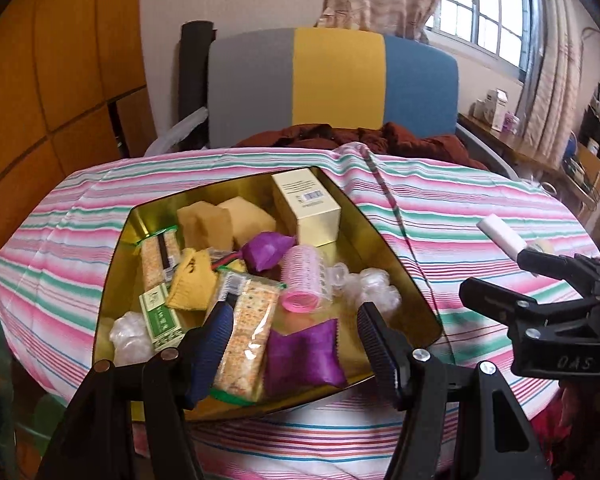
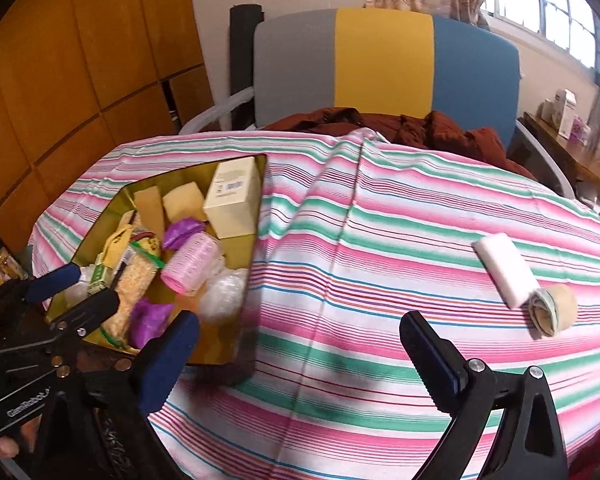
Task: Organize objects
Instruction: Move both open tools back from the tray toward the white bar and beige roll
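Left hand-held gripper (image 1: 292, 336) wide open above gold tin (image 1: 396, 248), empty; right hand-held gripper (image 2: 300, 360) wide open, empty

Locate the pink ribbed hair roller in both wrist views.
Left wrist: pink ribbed hair roller lies centre frame, inside the gold metal tin, above the open left gripper.
Right wrist: the roller is left of centre, in the tin.
Shared landmark: cream cardboard box in the tin's far corner.
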The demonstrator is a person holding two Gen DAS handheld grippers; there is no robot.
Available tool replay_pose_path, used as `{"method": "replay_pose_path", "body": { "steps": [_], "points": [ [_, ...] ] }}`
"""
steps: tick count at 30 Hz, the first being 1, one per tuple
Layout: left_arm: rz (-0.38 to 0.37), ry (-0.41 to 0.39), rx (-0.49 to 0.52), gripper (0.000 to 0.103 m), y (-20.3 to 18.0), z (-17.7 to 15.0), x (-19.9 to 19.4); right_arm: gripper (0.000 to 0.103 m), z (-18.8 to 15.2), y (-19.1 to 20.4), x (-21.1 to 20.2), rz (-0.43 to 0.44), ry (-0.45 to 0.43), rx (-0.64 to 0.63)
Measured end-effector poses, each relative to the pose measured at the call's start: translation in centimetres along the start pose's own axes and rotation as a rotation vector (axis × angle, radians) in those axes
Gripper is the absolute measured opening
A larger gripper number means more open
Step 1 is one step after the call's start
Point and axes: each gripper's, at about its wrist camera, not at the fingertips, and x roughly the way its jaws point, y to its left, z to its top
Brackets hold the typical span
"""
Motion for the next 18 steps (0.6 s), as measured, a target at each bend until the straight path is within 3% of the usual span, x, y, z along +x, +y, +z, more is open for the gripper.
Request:
{"method": "replay_pose_path", "body": {
  "steps": [18],
  "points": [
    [-0.045,-0.005,0.060,0.065,-2.2,1.2,0.5,0.101,1.0,-8.2,-0.7,-0.115,0.028,0.133]
  ]
}}
